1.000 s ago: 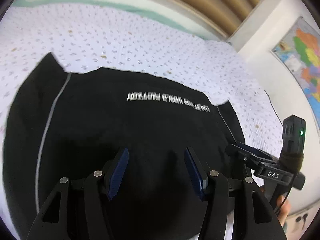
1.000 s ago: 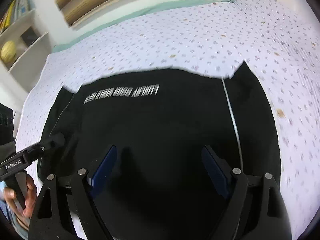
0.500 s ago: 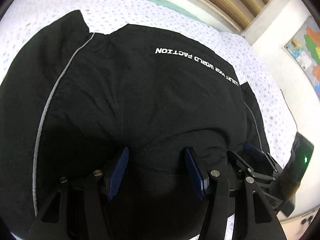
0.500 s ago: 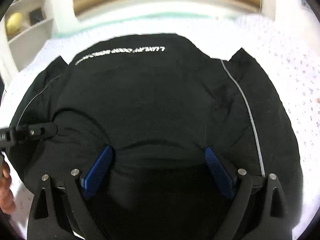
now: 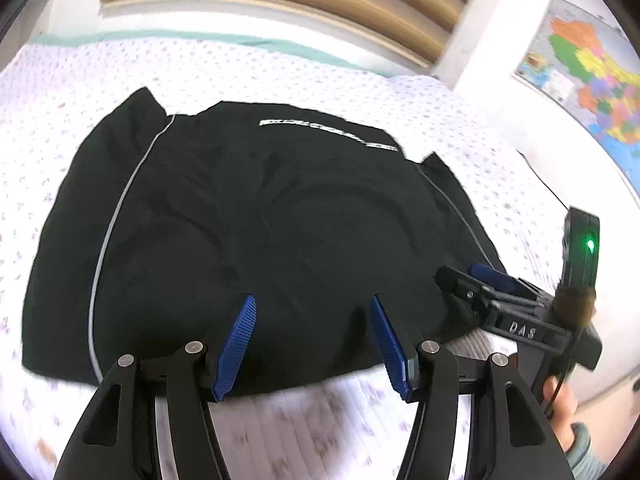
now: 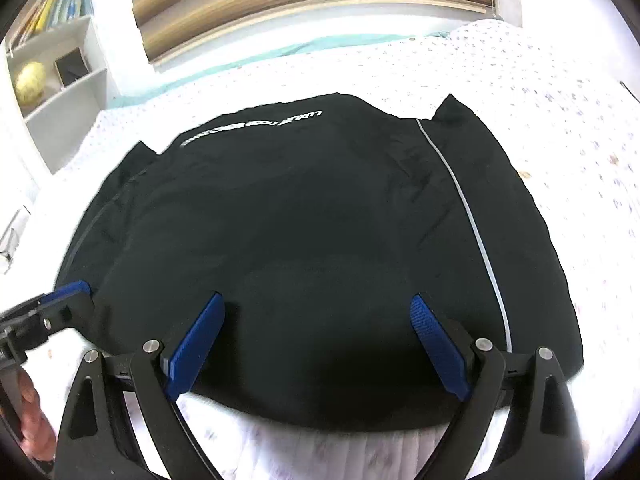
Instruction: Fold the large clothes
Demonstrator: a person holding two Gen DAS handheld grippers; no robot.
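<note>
A black garment [image 5: 256, 232] with white piping and a white text line lies folded and flat on the bed; it also shows in the right wrist view [image 6: 304, 240]. My left gripper [image 5: 312, 332] is open and empty, just above the garment's near edge. My right gripper [image 6: 316, 336] is open wide and empty, also over the near edge. The right gripper shows at the right in the left wrist view [image 5: 480, 284], beside the garment's near right corner. The left gripper shows at the left in the right wrist view [image 6: 60, 300].
The bed [image 5: 280, 68] has a white dotted sheet with a teal border. Wooden slats [image 6: 312, 4] stand behind it. A bookshelf [image 6: 56, 64] is at the back left, and a wall map [image 5: 588, 76] hangs on the right.
Both grippers have pulled back and up from the garment, which now looks smaller and lies flat on the sheet. Both stay open. The near sheet strip has come into view.
</note>
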